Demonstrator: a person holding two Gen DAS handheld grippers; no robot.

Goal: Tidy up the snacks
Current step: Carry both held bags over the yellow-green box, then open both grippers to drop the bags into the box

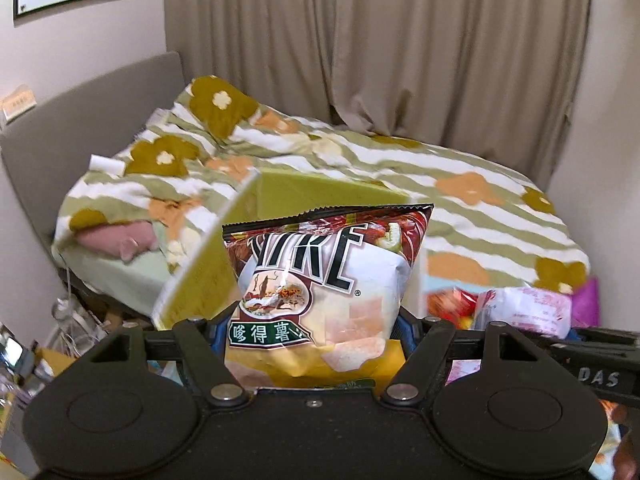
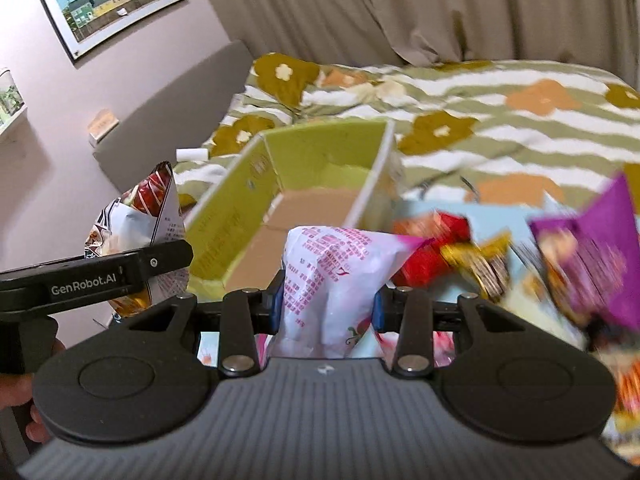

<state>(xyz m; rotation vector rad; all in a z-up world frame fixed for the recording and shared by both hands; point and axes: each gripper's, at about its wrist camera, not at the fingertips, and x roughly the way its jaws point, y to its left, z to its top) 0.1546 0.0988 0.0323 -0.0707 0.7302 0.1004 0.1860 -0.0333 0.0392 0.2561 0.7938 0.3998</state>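
Note:
My left gripper is shut on a white and brown chip bag, held upright in front of a green cardboard box. The same bag shows at the left of the right wrist view, left of the box. My right gripper is shut on a white and pink snack bag, just before the open box, whose brown floor shows. The pink bag also shows in the left wrist view.
Loose snack packets lie at the right: a red and gold one and a purple one. Behind is a bed with a striped flower quilt, a grey headboard and curtains. Clutter sits on the floor at the left.

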